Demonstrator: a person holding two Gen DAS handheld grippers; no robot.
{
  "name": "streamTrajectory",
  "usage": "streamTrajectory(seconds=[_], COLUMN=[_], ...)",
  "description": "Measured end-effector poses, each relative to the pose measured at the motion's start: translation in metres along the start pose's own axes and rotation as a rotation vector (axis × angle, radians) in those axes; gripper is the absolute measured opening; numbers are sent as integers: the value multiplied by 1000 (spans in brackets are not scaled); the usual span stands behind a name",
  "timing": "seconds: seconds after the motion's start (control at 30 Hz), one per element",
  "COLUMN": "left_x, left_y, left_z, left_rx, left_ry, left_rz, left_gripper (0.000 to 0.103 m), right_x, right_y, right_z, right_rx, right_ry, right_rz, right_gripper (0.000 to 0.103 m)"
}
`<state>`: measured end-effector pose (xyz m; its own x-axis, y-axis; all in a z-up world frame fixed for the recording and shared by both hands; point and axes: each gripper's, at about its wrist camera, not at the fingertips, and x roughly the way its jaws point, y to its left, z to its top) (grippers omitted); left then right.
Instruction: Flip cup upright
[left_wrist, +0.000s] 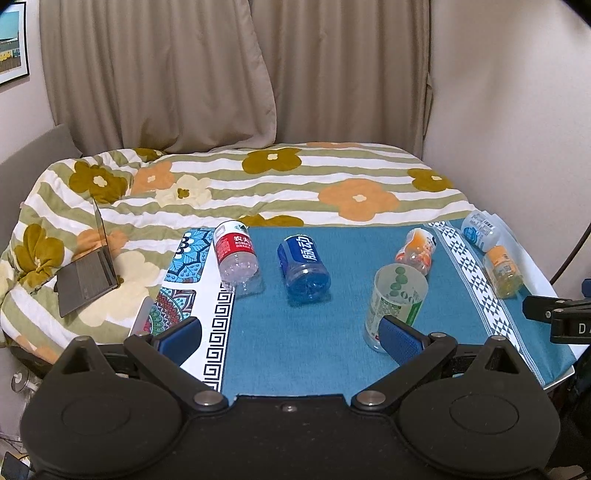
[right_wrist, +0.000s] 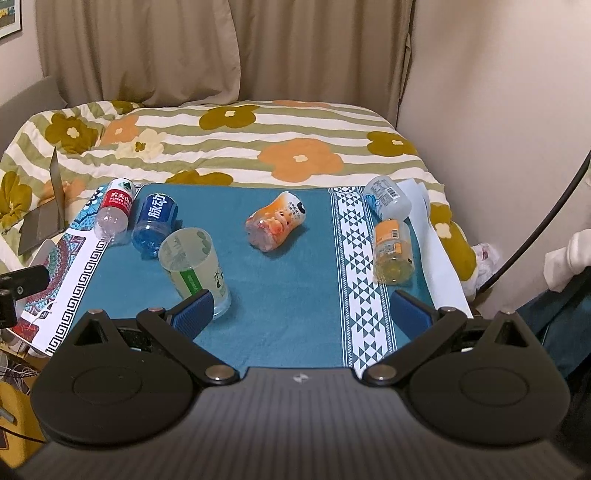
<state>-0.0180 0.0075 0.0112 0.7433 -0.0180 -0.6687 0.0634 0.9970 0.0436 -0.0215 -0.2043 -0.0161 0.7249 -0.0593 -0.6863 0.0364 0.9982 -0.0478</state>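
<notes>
The translucent green-printed plastic cup (left_wrist: 397, 301) stands mouth-up on the teal woven tablecloth (left_wrist: 295, 332), so seems already righted. Beside the cup, the left gripper (left_wrist: 291, 334) and right gripper (right_wrist: 303, 308) are both spread wide and empty; a careless sweep could topple it

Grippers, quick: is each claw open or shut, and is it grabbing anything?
Left gripper: open, holding nothing; the green-labelled cup is just beyond one finger.
Right gripper: open, holding nothing.
</notes>
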Motion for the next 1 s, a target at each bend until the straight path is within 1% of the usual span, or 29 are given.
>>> streamTrajectory(seconds=[0.4, 0.6, 1.0], left_x=[-1, -3, -5], left_y=[-3, -7, -7], left_z=[-1, -1, 1], left_rx=[4, 27, 14], left_ry=[-10, -33, -37], left_rz=[-1, 22, 6], left_gripper=[103, 103, 103], right_x=[-1, -1, -2], right_y=[-1, -1, -3], right_z=[0, 0, -1], right_rx=[-1, -1, 1], right_ry=[-3, -2, -2], right_rz=[-1, 0, 1], right_gripper=[103, 103, 103])
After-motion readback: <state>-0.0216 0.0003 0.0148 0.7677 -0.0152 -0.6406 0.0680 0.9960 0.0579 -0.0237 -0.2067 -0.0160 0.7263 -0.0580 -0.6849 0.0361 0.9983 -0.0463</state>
